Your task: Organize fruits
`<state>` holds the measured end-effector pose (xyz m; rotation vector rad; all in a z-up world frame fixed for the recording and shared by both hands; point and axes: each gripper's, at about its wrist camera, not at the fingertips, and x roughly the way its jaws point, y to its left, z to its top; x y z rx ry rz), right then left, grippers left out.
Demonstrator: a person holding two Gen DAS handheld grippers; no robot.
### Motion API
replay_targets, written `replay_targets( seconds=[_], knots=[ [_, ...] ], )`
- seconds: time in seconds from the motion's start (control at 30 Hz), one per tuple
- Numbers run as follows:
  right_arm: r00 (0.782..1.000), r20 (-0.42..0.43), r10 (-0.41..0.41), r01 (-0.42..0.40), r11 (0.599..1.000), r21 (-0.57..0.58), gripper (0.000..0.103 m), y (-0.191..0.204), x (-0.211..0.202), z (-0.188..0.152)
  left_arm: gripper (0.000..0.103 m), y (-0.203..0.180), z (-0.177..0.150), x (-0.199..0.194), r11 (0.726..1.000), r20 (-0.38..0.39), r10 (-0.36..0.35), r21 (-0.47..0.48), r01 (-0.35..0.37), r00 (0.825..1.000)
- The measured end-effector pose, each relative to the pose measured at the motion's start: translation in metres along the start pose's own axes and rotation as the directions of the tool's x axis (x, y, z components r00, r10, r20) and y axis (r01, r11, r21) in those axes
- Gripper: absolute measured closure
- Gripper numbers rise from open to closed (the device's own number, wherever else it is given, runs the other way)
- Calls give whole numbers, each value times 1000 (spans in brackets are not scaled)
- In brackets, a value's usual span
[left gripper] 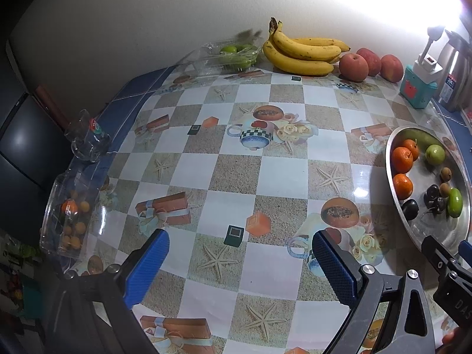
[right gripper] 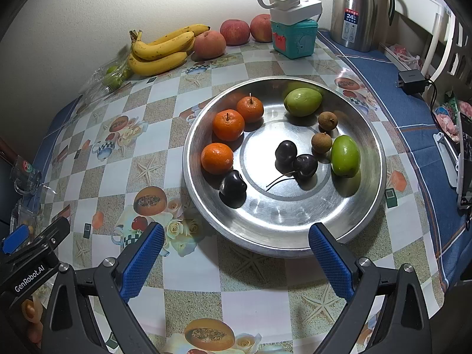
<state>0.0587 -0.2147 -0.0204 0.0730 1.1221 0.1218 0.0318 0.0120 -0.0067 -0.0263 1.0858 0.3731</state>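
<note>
A round steel bowl holds three oranges, two green fruits, three dark cherries and two brown longans. It also shows at the right of the left wrist view. My right gripper is open and empty just in front of the bowl's near rim. My left gripper is open and empty over the checked tablecloth, left of the bowl. Bananas and red apples lie by the far wall.
A clear box of small orange fruits sits at the left table edge, a glass mug behind it. A clear box of green fruits stands by the wall. A teal box and a steel thermos stand at the back right.
</note>
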Motion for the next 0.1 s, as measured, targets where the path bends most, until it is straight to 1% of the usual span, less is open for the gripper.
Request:
replay_targets(
  seconds=[0.1],
  knots=[
    [1000,-1,0,0,1000,1,5,0,0,0,4,0,0,-1,1000,3,4,-4,-4,1000]
  ],
)
